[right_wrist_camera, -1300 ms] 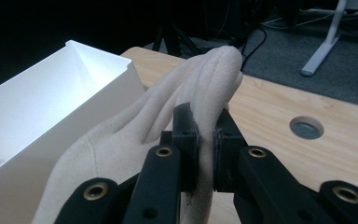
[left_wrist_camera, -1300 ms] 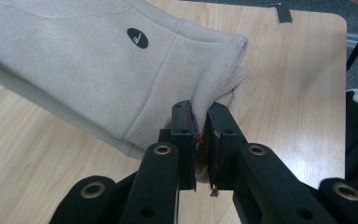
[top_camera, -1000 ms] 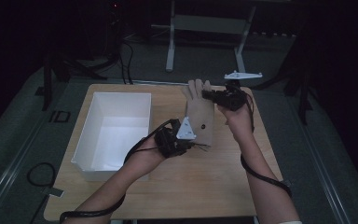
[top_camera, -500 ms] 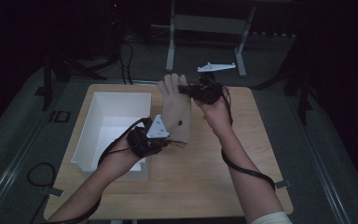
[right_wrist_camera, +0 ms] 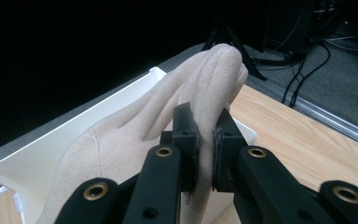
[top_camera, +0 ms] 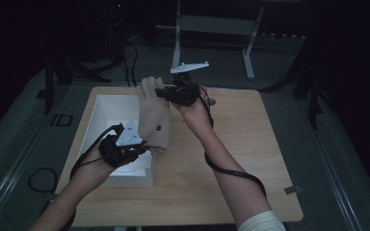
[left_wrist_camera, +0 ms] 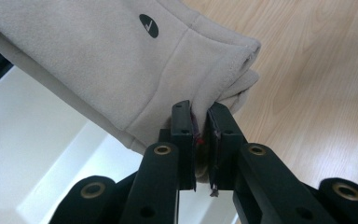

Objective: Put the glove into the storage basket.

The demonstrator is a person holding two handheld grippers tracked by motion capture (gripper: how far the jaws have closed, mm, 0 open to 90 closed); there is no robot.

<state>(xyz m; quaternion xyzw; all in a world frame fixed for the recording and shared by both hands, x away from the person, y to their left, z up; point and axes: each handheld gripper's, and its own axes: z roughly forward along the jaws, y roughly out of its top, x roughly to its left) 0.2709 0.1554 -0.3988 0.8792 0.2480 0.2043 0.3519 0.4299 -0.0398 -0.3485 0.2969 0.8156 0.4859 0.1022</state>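
Gloves (top_camera: 153, 115), a beige fleece pair laid one on the other, hang stretched between the two claws above the wooden surface (top_camera: 250, 159), partly over the right-hand edge of the white bin (top_camera: 92, 125). The left claw (top_camera: 139, 147) is clamped on the cuff end: in the left gripper view its jaws pinch the stitched hem of the gloves (left_wrist_camera: 121, 60), where the two cuffs bunch together, and a small dark oval tag sits on the fabric above the cuff band. Below that grip lie the white inside of the bin (left_wrist_camera: 37, 154) on one side and the pale wood of the surface (left_wrist_camera: 317, 84) on the other. The right claw (top_camera: 159, 91) grips the finger end, held higher and farther from the person; in the right gripper view its jaws squeeze a fold of the gloves (right_wrist_camera: 121, 140) just below the fingertips, which point up and away. Behind them runs the bin's rim (right_wrist_camera: 74, 116), with the surface (right_wrist_camera: 298, 135) to the right and dark floor with cables beyond. A grey three-cornered plate rides on top of each claw.
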